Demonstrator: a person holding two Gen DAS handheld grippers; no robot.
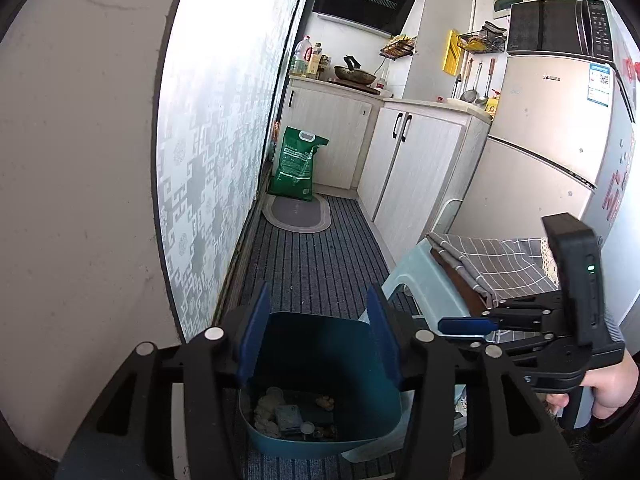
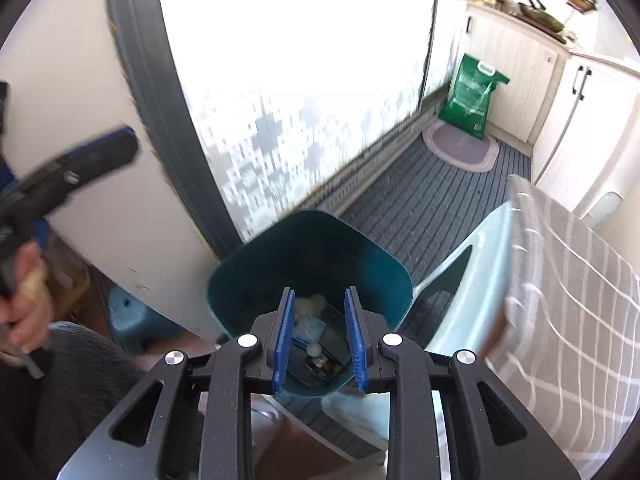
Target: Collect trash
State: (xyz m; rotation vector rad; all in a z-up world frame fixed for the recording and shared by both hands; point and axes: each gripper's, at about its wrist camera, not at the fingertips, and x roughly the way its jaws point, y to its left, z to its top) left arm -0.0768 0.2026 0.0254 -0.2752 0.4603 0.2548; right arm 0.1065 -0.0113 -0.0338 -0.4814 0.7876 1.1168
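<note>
Left wrist view: the left gripper (image 1: pixel 318 338) hung over the teal bin (image 1: pixel 320 384), its blue pads spread apart with nothing between them. The bin stood on the striped floor mat (image 1: pixel 316 248) beside a pale stool (image 1: pixel 420 276). Trash (image 1: pixel 280 414) lay at the bin's bottom; the pieces were too small and dim to identify, and the gripper frame cut off the bin's near rim. The right gripper (image 1: pixel 468 325) entered from the right, seen side-on, so its finger gap could not be read here.

Right wrist view: the right gripper (image 2: pixel 319 338) showed its pads parted by a narrow gap, empty, above the bin (image 2: pixel 312 252). A checked cloth (image 2: pixel 568 300) hid most of the stool (image 2: pixel 480 264). The left gripper (image 2: pixel 76 168) appeared blurred at the left edge, its fingers unclear.
</note>
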